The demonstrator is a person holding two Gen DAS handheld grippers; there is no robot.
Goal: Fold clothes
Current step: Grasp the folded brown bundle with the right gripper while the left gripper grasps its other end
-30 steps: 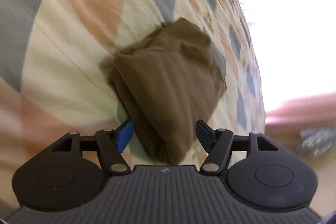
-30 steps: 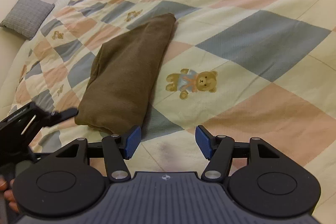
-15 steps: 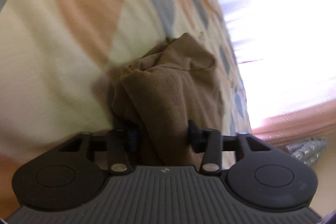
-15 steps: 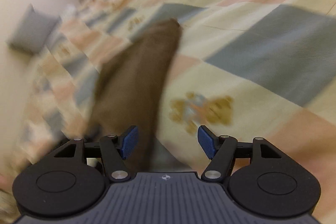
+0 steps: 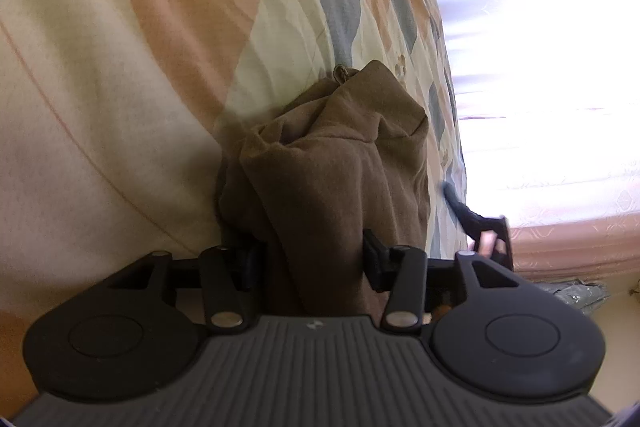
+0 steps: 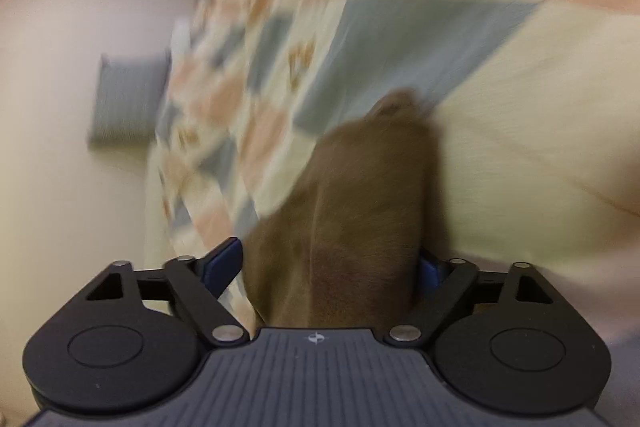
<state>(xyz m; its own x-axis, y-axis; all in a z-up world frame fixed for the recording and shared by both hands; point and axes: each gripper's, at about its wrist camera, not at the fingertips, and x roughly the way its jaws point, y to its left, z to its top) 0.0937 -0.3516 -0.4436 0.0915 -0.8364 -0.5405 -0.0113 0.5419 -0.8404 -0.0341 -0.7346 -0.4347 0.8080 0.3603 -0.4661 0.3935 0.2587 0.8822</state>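
The brown garment (image 5: 332, 163) lies bunched on the quilt (image 5: 132, 75) of the bed. The left gripper (image 5: 314, 259) is partly closed, its pads clamped on the garment's near end. The right gripper (image 6: 330, 267) is opening, jaws wide, with the garment's other end (image 6: 360, 211) between them; this view is blurred. A grey cushion (image 6: 128, 99) lies beyond.
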